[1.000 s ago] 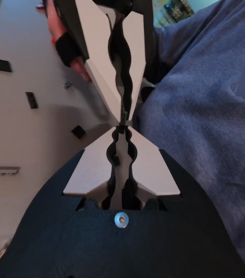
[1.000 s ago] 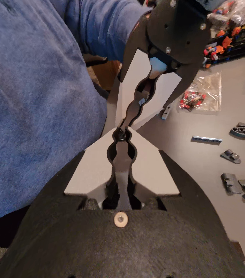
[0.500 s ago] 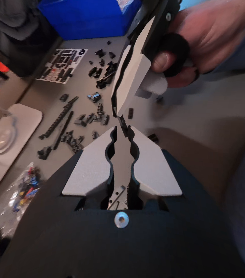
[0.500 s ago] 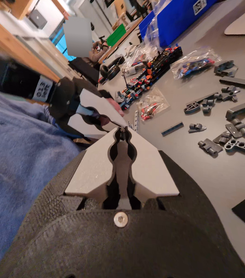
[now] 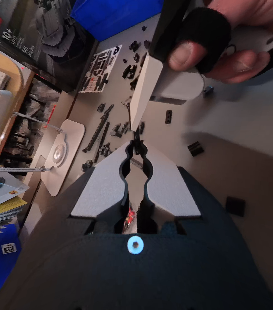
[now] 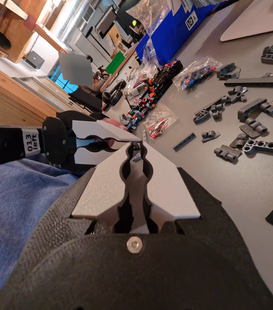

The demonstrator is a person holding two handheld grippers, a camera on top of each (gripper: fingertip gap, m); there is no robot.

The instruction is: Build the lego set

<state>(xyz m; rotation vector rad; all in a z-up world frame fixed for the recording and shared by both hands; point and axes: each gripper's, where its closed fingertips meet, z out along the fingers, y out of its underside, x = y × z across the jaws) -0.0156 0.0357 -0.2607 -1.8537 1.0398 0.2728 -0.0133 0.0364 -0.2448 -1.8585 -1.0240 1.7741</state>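
My left gripper (image 5: 136,144) is shut on a small black lego piece (image 5: 137,147) pinched at its fingertips. The right gripper (image 5: 135,128) comes down from above, held by a hand, and its tip meets the same piece. In the right wrist view my right gripper (image 6: 136,144) is shut on the small dark piece (image 6: 136,146). The left gripper (image 6: 137,140) reaches in from the left, tip to tip with it. Both are held above the grey table (image 6: 216,181).
Loose dark grey lego parts (image 6: 249,127), parts bags (image 6: 159,124) and a partly built model (image 6: 157,87) lie right of the grippers. Long black beams (image 5: 99,134), a sticker sheet (image 5: 99,73), a lego box (image 5: 37,33), a white stand base (image 5: 62,156) and black tiles (image 5: 234,208) lie around. Both grippers' tips are close together, under 4 cm apart. The partly built model (image 6: 157,87) is about equally far from each gripper, around 30 cm.
Both grippers have swung away from the person's blue sweater towards the table. They stayed tip to tip on the small black piece.
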